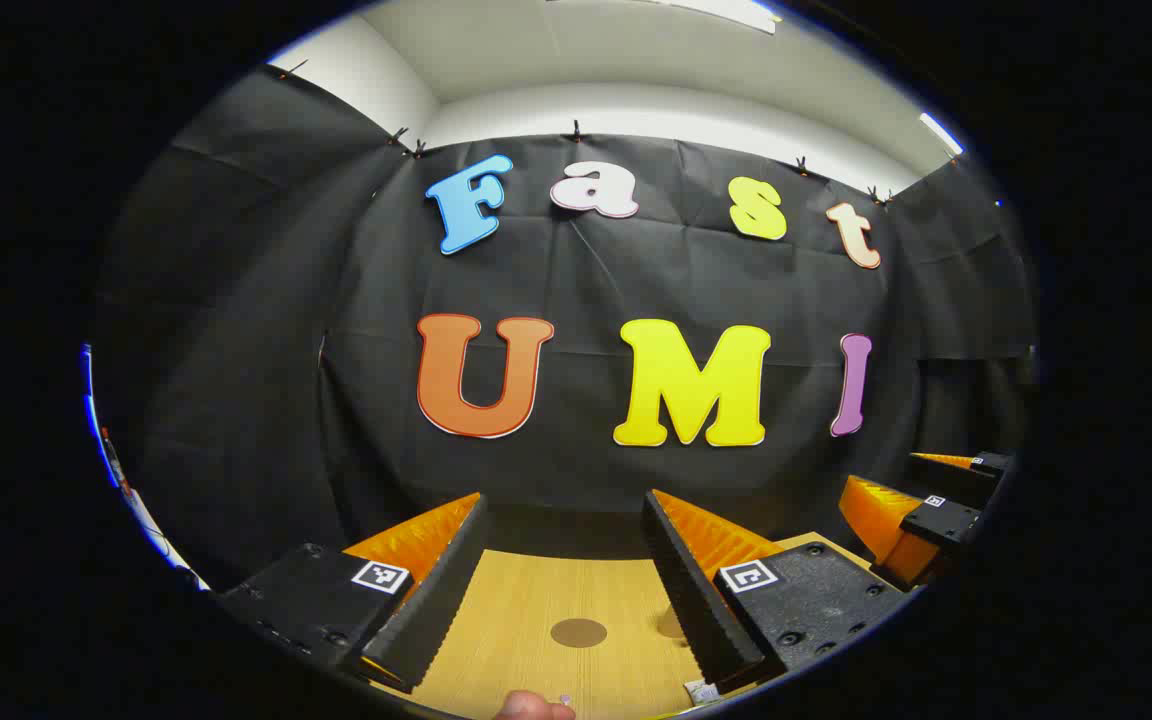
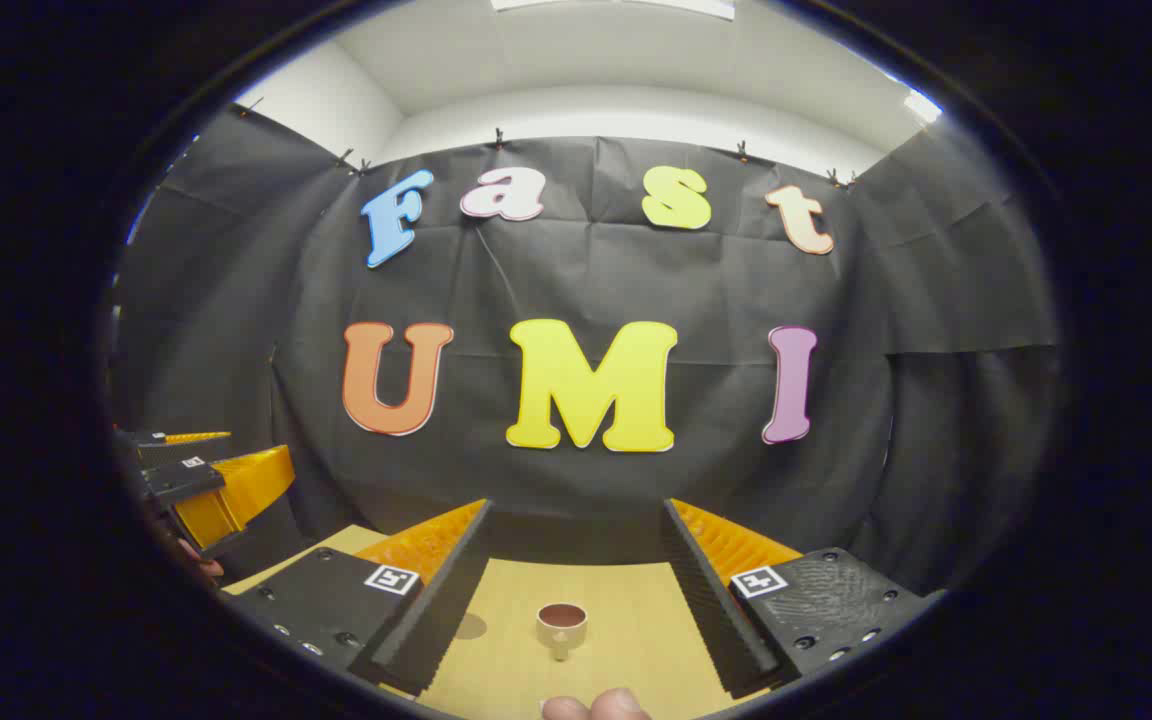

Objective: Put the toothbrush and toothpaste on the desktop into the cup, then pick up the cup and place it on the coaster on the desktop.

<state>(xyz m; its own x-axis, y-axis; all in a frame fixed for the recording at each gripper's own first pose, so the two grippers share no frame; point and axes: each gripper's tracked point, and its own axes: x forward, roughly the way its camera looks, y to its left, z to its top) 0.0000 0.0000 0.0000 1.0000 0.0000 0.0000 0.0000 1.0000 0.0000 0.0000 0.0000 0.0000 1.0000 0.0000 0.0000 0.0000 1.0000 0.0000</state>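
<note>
Left gripper [image 1: 566,585] open above coaster [image 1: 578,632]; cup [image 2: 561,626] upright.

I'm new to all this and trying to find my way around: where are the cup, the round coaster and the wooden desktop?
cup [image 2: 562,622]: right gripper view, on its rim.
coaster [image 1: 578,632]: left gripper view, its flat middle.
desktop [image 1: 526,610]: left gripper view, bare wood.
</note>
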